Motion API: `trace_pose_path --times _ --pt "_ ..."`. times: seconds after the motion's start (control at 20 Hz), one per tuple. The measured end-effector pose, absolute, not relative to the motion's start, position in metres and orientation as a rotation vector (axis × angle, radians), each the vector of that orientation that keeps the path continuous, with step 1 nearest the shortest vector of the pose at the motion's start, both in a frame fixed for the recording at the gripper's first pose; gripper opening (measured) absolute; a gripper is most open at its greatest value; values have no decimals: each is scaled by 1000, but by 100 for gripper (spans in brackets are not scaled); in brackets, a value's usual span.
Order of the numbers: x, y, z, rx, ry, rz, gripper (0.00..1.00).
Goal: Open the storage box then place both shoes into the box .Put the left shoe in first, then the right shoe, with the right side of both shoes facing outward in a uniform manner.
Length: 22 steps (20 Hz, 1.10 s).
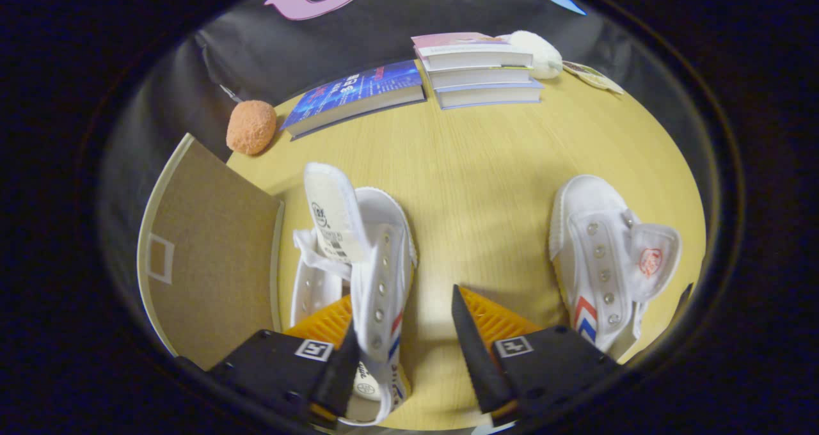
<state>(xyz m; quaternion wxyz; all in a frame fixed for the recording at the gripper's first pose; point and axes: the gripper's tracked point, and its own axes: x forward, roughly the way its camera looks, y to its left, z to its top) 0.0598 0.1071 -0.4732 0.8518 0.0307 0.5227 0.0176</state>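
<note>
Left-hand shoe (358,275) is a white canvas sneaker lying on the wooden table (486,166), tongue flipped up and forward, no laces in the eyelets, red and blue stripes on its side wall near the heel. Gripper (404,339) is spread wide: one finger (336,371) sits down inside the shoe opening against the inner side wall, the other finger (473,352) stands clear out over bare table, so only one finger touches the shoe, nothing clamped. Second white shoe (601,262) lies on the table well apart on the other side, beyond the free finger, tongue folded out sideways with a red round logo on it, same red and blue stripes near its heel. Just beside the first shoe, on its outer side, a brown board panel with a pale rim (211,256) stands tilted at the table edge, looks like the storage box lid or flap, can't tell which part. Farther out at the table's far side: a fuzzy orange ball (251,126), a blue-cover book (355,97) lying flat next to it, then a stack of three books (480,70), with a white fluffy thing (540,52) touching the stack from behind.
</note>
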Motion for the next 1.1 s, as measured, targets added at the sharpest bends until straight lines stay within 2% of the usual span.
trace_pose_path --times 0.2,0.25,0.3,0.35,0.45,0.7,1.1 --pt "57 117 -476 168 1147 21 33" --pt "60 115 -473 198 1144 7 33" --pt "56 115 -476 239 1155 -11 25" --pt "57 111 -471 296 1140 -46 25" --pt "57 110 -475 355 1151 -65 13" --pt "44 132 -460 540 1188 -4 13" --pt "34 154 -358 760 1118 115 13"
